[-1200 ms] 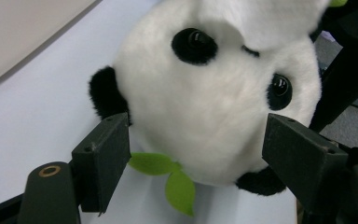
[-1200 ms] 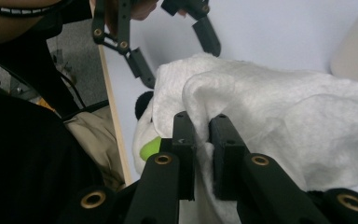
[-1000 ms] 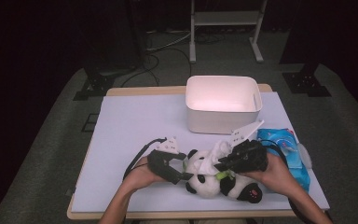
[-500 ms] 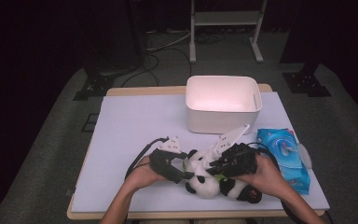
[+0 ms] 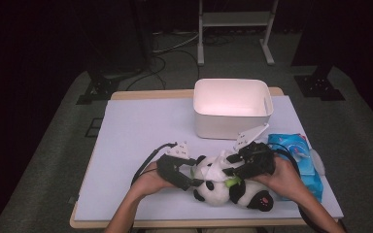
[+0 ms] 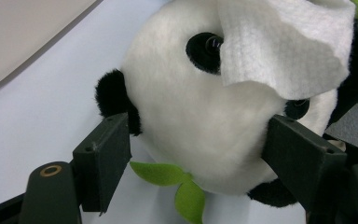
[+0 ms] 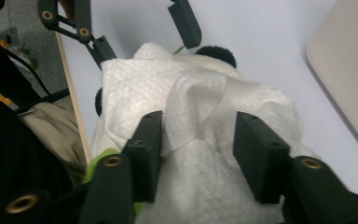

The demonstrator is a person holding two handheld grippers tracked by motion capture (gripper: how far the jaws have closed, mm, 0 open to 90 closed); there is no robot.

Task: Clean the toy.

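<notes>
Jaws of the right gripper [image 7: 193, 154] have just been opening — the white wipe [image 7: 200, 107] lies slack between them, released onto the panda toy [image 6: 200, 116] that the left gripper [image 6: 198, 149] clamps by its head.

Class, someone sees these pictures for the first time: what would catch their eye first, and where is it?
Probably the plush panda at the table's near edge, its head clamped in the left gripper. A white wipe lies draped over it; the right gripper, whose jaws have just been opening, stands around a fold of it. Behind sits a white bin.
</notes>
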